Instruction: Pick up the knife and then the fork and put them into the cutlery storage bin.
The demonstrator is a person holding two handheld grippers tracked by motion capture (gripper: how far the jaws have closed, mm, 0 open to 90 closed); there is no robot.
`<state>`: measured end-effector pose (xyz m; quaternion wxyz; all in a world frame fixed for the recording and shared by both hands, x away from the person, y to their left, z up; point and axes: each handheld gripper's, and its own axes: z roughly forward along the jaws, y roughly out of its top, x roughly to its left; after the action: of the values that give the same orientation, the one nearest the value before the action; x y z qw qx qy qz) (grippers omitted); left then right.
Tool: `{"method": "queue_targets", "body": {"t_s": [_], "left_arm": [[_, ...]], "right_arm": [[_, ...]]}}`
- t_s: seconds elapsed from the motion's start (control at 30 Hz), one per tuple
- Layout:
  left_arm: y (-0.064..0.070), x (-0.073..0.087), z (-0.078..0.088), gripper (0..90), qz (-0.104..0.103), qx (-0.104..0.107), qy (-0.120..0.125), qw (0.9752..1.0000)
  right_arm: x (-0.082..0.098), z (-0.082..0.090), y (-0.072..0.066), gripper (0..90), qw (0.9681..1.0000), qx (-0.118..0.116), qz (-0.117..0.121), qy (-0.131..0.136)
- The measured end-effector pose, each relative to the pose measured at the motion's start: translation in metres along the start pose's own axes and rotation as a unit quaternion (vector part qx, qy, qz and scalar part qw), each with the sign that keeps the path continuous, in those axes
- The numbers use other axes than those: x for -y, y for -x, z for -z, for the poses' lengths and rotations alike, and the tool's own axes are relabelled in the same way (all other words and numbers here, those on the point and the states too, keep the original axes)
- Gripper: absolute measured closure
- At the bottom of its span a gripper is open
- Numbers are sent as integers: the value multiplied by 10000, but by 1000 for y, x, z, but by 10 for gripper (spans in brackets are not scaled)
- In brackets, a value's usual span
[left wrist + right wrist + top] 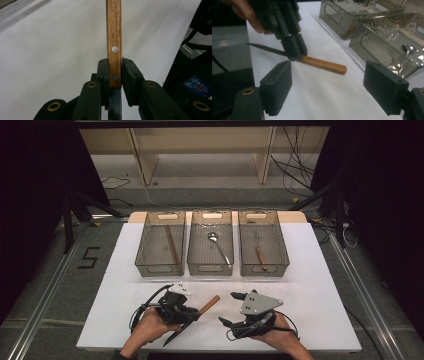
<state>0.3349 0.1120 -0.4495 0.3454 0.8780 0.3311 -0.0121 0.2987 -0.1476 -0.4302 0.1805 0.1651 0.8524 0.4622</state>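
Knife lifted, handover to the right hand likely next

The left gripper (192, 314) pinches the knife (114, 42) where handle meets blade, holding it just above the surface (310, 285) near the front edge. The right gripper (234, 309), fingers (277, 86) spread wide, sits beside the free handle end; it should close on the handle before the left lets go, I judge

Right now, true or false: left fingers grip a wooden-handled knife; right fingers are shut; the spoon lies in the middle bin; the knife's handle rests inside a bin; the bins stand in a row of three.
1. Left gripper grips the wooden-handled knife: true.
2. Right gripper is shut: false, open and empty.
3. Metal spoon lies in the middle clear plastic bin: true.
4. Knife handle rests in a bin: false, it is over the white table.
5. Three bins in a row: true.
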Motion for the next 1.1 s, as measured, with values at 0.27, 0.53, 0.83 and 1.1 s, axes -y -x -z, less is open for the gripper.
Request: {"method": "queue_targets", "body": {"t_s": [0.27,0.53,0.83,1.1], "left_arm": [[11,-12,-5,768,-207,185,-169,9995],[15,-13,-7,768,-307,241,-306,9988],[22,-14,-7,768,-401,287,-416,9979],[25,-15,-6,768,-465,363,-477,9971]], "right_arm": [[0,-11,-24,245,9936,315,1068,-197],[7,-24,-46,279,9665,880,2371,-444],[16,-36,-60,392,9315,1287,3332,-684],[22,-44,-70,471,9060,1501,3864,-853]]}}
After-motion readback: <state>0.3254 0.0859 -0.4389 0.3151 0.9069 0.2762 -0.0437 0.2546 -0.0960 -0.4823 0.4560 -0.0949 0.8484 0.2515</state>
